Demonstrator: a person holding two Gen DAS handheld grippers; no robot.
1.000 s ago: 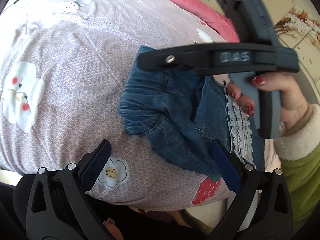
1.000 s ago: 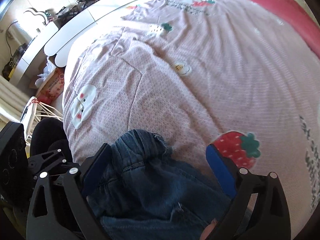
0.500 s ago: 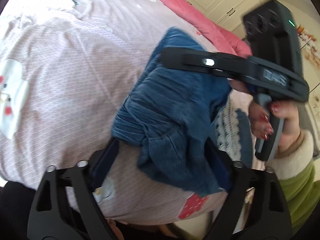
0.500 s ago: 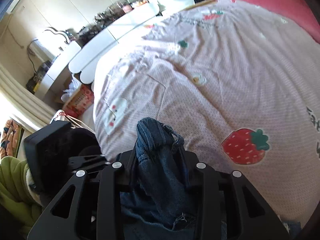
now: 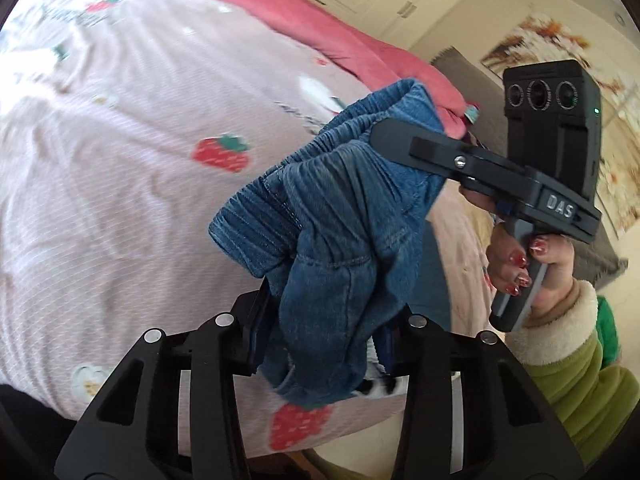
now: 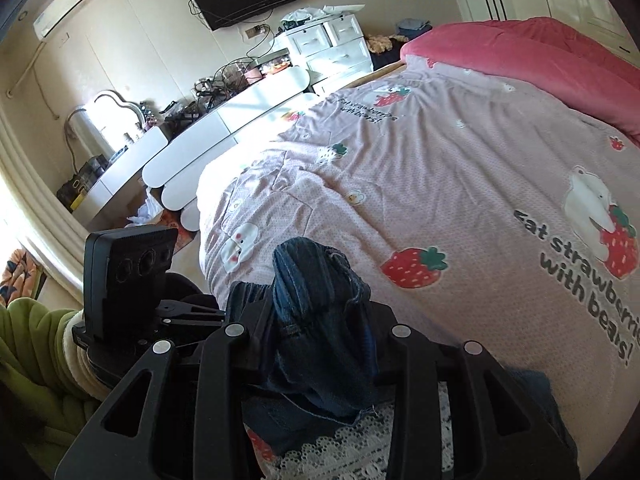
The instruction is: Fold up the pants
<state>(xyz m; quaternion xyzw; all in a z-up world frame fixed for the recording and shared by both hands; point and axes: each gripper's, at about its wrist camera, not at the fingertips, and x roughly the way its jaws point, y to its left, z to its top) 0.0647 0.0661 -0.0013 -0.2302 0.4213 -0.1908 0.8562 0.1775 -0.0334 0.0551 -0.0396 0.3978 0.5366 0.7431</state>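
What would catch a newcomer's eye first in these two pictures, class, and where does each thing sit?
First, the bunched blue denim pants, lifted off the bed and clamped at once by the left gripper at the bottom of its view and the right gripper. Next, the pink strawberry-print bedspread filling the background, with a red blanket along its far edge.

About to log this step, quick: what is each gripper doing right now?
Left gripper: closed on the pants.
Right gripper: closed on the pants too, at another part of the bunched denim.
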